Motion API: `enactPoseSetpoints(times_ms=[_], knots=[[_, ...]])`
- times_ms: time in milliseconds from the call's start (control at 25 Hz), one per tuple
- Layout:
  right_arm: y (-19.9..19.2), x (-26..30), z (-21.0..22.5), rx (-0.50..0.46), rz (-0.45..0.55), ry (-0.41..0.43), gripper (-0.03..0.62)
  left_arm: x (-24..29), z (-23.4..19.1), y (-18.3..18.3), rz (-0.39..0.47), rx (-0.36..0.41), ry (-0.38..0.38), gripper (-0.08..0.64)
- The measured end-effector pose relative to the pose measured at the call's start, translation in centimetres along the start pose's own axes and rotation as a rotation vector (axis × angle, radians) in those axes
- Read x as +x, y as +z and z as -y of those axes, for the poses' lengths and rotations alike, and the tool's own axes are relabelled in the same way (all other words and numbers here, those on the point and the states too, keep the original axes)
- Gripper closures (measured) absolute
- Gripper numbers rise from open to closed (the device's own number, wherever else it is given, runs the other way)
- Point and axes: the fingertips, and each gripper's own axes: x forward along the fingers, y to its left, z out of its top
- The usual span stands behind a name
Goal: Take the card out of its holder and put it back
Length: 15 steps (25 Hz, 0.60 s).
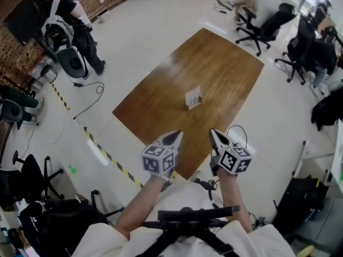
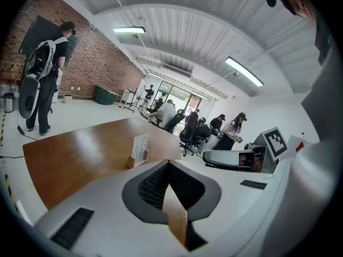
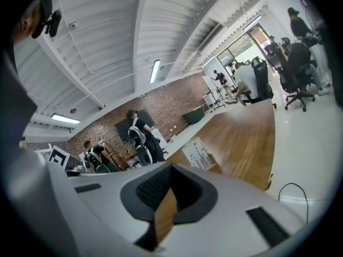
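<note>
Two grippers sit side by side at 6 o'clock in the head view, held at the near corner of a brown wooden table (image 1: 177, 84). The left gripper (image 1: 177, 135) has its jaws pressed together into a single point, with nothing between them. Its own view shows the dark pads meeting at the tip (image 2: 168, 163). The right gripper (image 1: 212, 132) is just beside it and apart from it, and its jaws are also closed on nothing, with the pads joined along their length in its own view (image 3: 171, 165). Each carries a marker cube, the left one (image 1: 158, 158) and the right one (image 1: 236, 159) lying nearest the person's forearms.

Toward 12 o'clock from the two tips, well apart from them and near the middle of the table, the white card (image 1: 193, 96) stands upright in its small wooden holder (image 1: 194, 104). Neither gripper touches it. The left gripper view shows the card (image 2: 140, 146) at about 11 o'clock above its jaws, seated in the holder (image 2: 130, 161). The right gripper view shows it at about 1 o'clock (image 3: 196, 152).

On the pale floor at 8 o'clock runs a strip of yellow and black tape (image 1: 110, 157). Farther off at 10 o'clock a person with a backpack (image 1: 67, 17) stands by a brick wall. At 1 o'clock, beyond the far corner of the table, another person (image 1: 266, 1) sits in an office chair (image 1: 257, 31).
</note>
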Motion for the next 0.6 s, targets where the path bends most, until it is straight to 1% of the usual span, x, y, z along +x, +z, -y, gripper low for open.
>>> enactPoseSetpoints(times_ms=[120, 240, 400, 600], knots=[[0.8, -0.1, -0.4, -0.015, 0.022, -0.017, 0.589, -0.3, -0.5, 0.8, 0.021, -0.001, -0.009, 0.560], [0.3, 0.3, -1.5, -0.027, 0.020, -0.009, 0.589, -0.5, -1.1, 1.4, 0.047, -0.020, -0.014, 0.560], [0.0, 0.1, -2.4, -0.053, 0.009, -0.018, 0.589, -1.0, -1.3, 1.6, 0.047, -0.002, -0.017, 0.560], [0.3, -0.1, -2.8, -0.075, 0.020, -0.026, 0.589, -1.7, -1.7, 1.8, 0.063, -0.003, -0.012, 0.560]])
